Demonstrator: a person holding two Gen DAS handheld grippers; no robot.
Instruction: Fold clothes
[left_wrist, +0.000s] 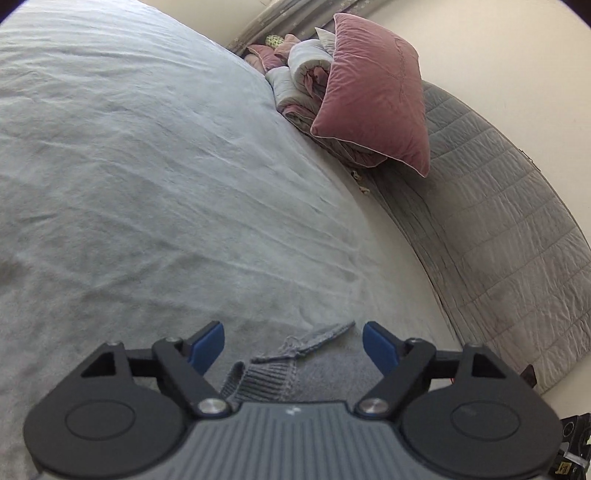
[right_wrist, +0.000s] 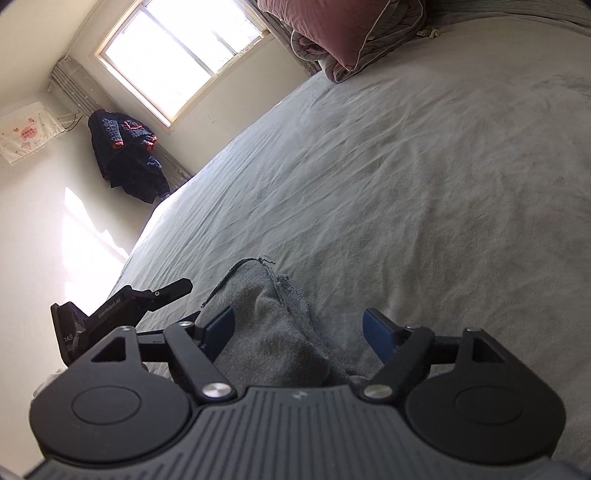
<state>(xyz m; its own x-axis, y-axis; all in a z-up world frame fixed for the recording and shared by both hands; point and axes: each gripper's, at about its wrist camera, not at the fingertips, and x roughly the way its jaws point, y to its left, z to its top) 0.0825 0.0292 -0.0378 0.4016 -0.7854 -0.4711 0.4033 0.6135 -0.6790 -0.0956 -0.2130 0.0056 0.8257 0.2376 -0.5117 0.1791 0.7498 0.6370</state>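
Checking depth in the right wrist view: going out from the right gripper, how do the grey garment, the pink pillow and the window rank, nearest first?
1. Grey garment: lying between the open fingers of the right gripper, on the bed sheet.
2. Pink pillow: at the head of the bed, top of the view.
3. Window: on the far wall beyond the bed, upper left.

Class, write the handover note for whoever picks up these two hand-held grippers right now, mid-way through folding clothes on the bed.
Left hand-held gripper: open, nothing gripped; the ribbed hem of the grey sweater lies between its fingers.
Right hand-held gripper: open, over another bunched part of the same sweater, pads not pressing it.
Things: the sweater lies rumpled on the grey bedsheet, near the bed's edge. Pink pillow and rolled quilt sit at the headboard, well clear.
Done: no neat fold shows; how far the folding has got I cannot tell.
Left: spread the sweater flat, fold it, smooth it.
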